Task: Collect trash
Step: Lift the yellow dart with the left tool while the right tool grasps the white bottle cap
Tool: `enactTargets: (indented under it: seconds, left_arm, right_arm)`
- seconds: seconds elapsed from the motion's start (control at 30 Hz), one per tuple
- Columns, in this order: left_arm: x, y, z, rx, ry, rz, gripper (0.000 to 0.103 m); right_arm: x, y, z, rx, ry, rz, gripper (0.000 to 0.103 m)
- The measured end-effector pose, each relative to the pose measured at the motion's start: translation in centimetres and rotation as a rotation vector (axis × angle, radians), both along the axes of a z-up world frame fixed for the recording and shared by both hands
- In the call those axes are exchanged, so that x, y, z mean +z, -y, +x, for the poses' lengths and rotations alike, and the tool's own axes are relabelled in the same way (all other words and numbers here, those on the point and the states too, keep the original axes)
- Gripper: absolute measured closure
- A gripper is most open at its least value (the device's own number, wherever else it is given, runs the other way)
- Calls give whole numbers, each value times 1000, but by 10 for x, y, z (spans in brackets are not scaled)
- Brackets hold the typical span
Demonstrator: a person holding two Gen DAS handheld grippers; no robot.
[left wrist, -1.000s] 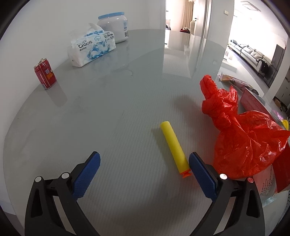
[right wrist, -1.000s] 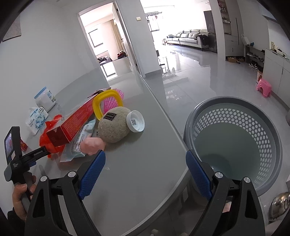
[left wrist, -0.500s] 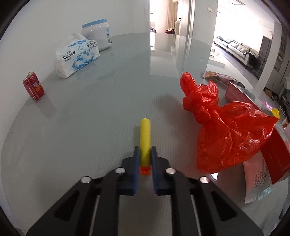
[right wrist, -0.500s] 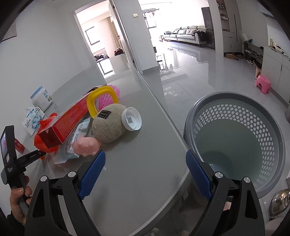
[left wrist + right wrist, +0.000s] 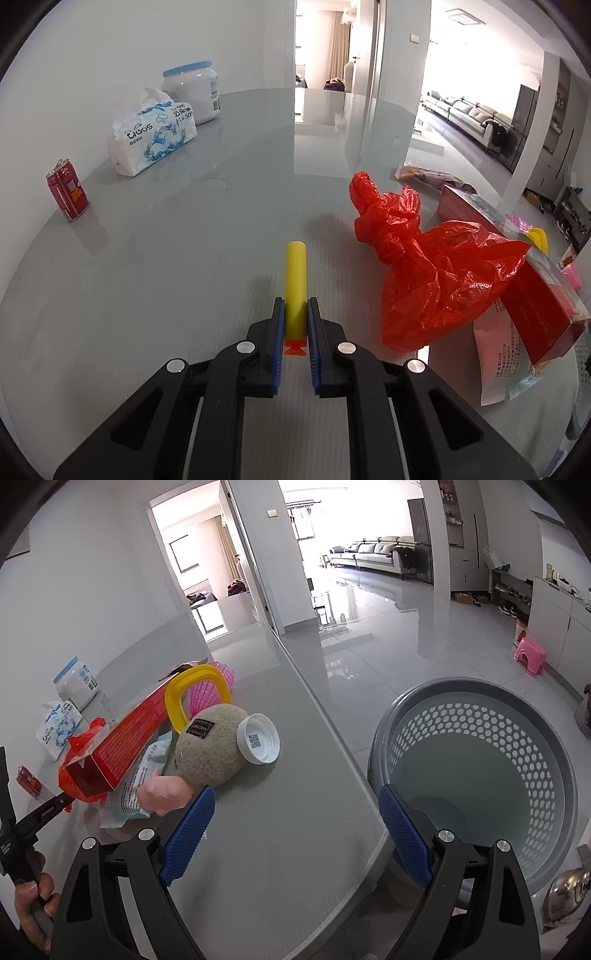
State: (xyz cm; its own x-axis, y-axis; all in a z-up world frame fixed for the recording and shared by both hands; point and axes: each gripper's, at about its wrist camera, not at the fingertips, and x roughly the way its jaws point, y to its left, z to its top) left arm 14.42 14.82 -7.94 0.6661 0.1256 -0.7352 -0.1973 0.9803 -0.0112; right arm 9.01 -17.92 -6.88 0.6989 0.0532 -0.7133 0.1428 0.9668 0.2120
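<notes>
Left gripper (image 5: 295,321) has its fingers clamped on the yellow dart (image 5: 296,280), pinching it near its orange tip, which sits back between the blue pads. The dart's long axis runs straight away from the camera, yellow end pointing out over the grey counter (image 5: 184,258), just left of the red bag (image 5: 436,273). Right gripper (image 5: 295,823) hangs with fingers spread wide and empty over the counter edge, the grey basket (image 5: 480,746) on the floor just beside it.
</notes>
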Motion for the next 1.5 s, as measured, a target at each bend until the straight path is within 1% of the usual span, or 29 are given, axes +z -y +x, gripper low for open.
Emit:
enactTargets:
  seconds: [0.07,0.17,0.27,0.33,0.5,0.63,0.73,1.07,1.27,1.4,1.5]
  left_arm:
    - [2,3,-2,-7,12,12,91]
    - [3,5,-4,-21,23,11,91]
    - [4,5,-5,-25,26,6,91]
    - [4,3,-4,-23,25,-3,91]
    - [1,1,-1,-24,14,-10,91]
    - [1,1,-1,-25,13,-9,91]
    - [-1,1,1,-30,-2,-9,91]
    - [-2,1,3,-37,-8,-10,91]
    - [-3,2,3,-43,-10,-7,91]
    - [-3,2,3,-46,-11,-12,91]
    - [-3,3,3,-48,-11,-14,91]
  right_arm:
    - [1,-1,7,31,14,-30,17]
    - [-1,1,23,68,-5,-66,17]
    - [-6,8,34,76,-31,-50,17]
    - [-11,9,37,88,-45,-62,17]
    - [-18,-5,47,140,-69,-150,17]
    - [-26,-13,54,155,-76,-170,17]
    - [-32,-19,56,154,-74,-246,17]
    - [-34,-18,62,177,-53,-257,18]
    - [-32,-20,69,192,-51,-283,18]
    - [-32,-20,74,214,-65,-284,18]
    - [-31,-17,77,228,-80,-259,18]
